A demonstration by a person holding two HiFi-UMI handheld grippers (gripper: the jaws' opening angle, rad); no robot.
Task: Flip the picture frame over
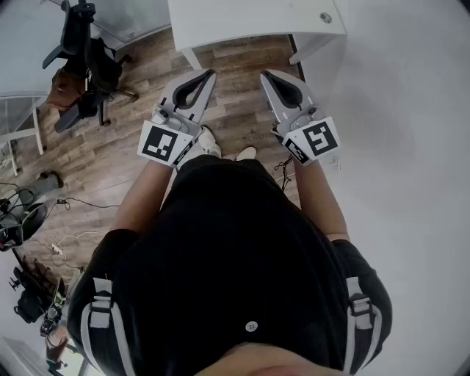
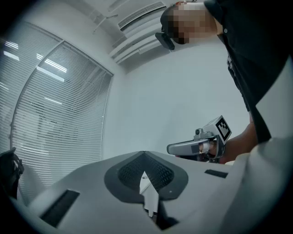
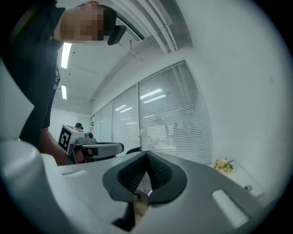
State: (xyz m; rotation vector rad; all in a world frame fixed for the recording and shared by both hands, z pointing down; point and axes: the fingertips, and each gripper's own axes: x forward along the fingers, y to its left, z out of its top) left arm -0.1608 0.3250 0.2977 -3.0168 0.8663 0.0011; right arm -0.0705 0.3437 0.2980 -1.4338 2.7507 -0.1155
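No picture frame shows in any view. I hold both grippers level in front of my body, side by side above the wooden floor. The left gripper (image 1: 210,74) has its jaws together at the tips with nothing between them, and its own view shows the same (image 2: 144,154). The right gripper (image 1: 265,75) is likewise shut and empty, as its own view confirms (image 3: 146,153). Each gripper appears in the other's view: the right gripper (image 2: 170,148) and the left gripper (image 3: 120,147).
A white table (image 1: 250,22) stands just ahead of the gripper tips, with a small round object (image 1: 325,17) on it. A black office chair (image 1: 81,59) is at the left, cables lie on the floor (image 1: 66,202), a white wall runs along the right. Small flowers (image 3: 223,164) sit on the table.
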